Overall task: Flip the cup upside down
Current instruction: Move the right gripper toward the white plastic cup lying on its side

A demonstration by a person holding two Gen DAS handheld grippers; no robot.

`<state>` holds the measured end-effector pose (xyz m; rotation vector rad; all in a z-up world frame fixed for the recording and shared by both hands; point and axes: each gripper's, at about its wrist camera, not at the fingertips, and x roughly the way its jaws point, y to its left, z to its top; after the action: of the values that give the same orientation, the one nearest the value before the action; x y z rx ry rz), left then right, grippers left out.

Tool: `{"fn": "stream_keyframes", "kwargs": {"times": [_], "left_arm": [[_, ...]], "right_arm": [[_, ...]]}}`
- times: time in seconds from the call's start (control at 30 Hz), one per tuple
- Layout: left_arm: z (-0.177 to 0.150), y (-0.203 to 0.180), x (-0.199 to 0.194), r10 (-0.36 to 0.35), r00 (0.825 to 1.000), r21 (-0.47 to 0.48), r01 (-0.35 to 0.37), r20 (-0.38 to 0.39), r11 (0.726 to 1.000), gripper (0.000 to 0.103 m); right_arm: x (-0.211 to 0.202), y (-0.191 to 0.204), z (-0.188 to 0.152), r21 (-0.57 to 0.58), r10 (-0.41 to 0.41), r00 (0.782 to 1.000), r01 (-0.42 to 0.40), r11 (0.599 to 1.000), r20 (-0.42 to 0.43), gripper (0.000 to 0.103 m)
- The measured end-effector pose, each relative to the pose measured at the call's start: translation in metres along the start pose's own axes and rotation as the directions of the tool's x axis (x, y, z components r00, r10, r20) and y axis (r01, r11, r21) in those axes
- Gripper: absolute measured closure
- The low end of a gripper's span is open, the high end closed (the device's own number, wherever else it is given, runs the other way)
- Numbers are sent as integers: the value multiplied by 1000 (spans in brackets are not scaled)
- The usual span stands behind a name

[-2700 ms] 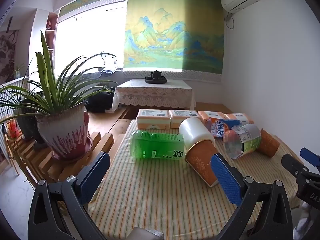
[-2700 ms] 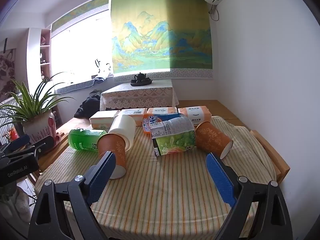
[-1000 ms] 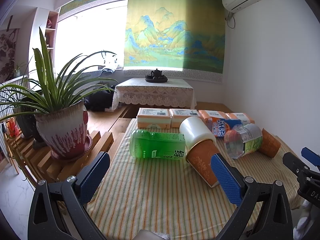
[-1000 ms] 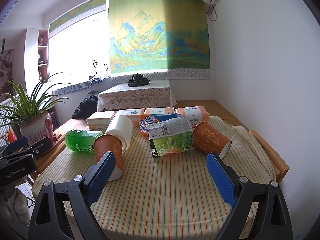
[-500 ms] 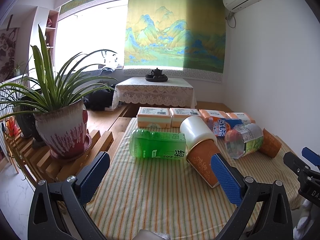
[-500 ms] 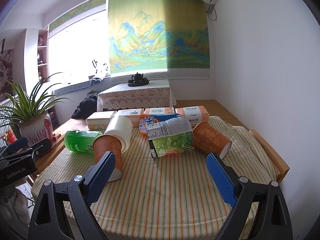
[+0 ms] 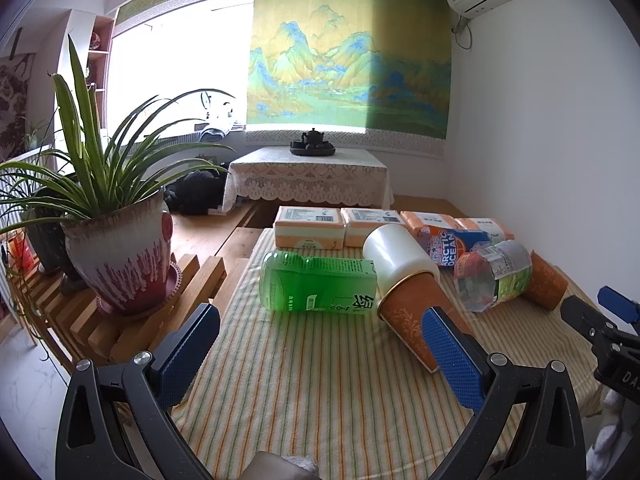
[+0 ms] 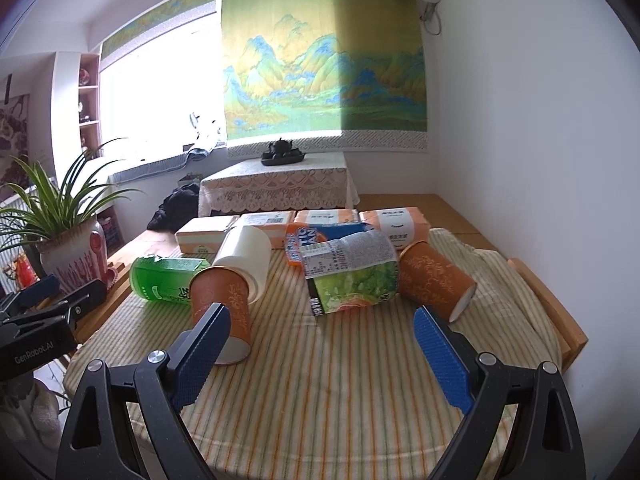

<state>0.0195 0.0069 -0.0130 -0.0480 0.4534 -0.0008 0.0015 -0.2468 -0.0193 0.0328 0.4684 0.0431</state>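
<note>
the left gripper [image 7: 320,354] is held above the near edge of the striped tablecloth [image 7: 320,392] with its two blue pads spread wide and nothing between them. the right gripper [image 8: 320,350] is likewise released, its pads far apart and gripping nothing, over the near middle of the same cloth. two orange paper cups lie on their sides on the table. the nearer cup [image 7: 416,316] has its white base pointing toward the cameras and its mouth pushed against a white roll [image 7: 396,254]; in the left view the right-hand pad of the left gripper overlaps its lower end, though whether they touch cannot be told. in the right view this cup [image 8: 222,300] sits just behind the left pad of the right gripper. the second cup [image 8: 436,280] lies further right, base outward, just beside a clear bottle with a green label [image 8: 352,280] that also lies on its side. a green bottle [image 7: 316,286] lies flat to the left of the white roll, touching the first cup's side. behind them stand a row of tissue packs [image 7: 310,226] and a blue and orange bottle [image 7: 452,244]. a potted plant [image 7: 116,248] sits on a wooden slatted stand to the left of the table.
</note>
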Motion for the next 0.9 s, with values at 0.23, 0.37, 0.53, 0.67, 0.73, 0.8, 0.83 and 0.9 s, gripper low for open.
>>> {"fn": "stream_keyframes", "kwargs": {"times": [0.23,0.37,0.53,0.67,0.73,0.8,0.83,0.9], "left_arm": [[-2,15,1,13,1000,7,-13,-13,1000,1],[-5,29,0,28,999,-2,-28,-23,1000,1],[-8,48,3,58,998,-29,-60,-38,998,1],[-9,61,5,74,996,-57,-76,-43,995,1],[-10,66,4,79,996,-62,-82,-43,995,1],[-11,70,5,82,996,-67,-85,-45,994,1],[-11,72,5,83,995,-70,-86,-47,994,1],[-11,76,7,85,995,-77,-89,-50,993,1]], "right_arm": [[39,19,32,-43,111,990,-115,992,-90,11],[74,30,51,-45,156,974,-166,985,-166,11],[120,49,75,-76,167,947,-195,978,-275,11],[158,59,91,-37,206,900,-238,971,-385,11],[174,63,96,-16,221,873,-253,967,-436,11],[187,70,98,-24,222,850,-265,964,-478,12],[192,73,99,-31,218,843,-267,963,-491,12],[205,78,99,-36,204,825,-261,965,-527,13]]}}
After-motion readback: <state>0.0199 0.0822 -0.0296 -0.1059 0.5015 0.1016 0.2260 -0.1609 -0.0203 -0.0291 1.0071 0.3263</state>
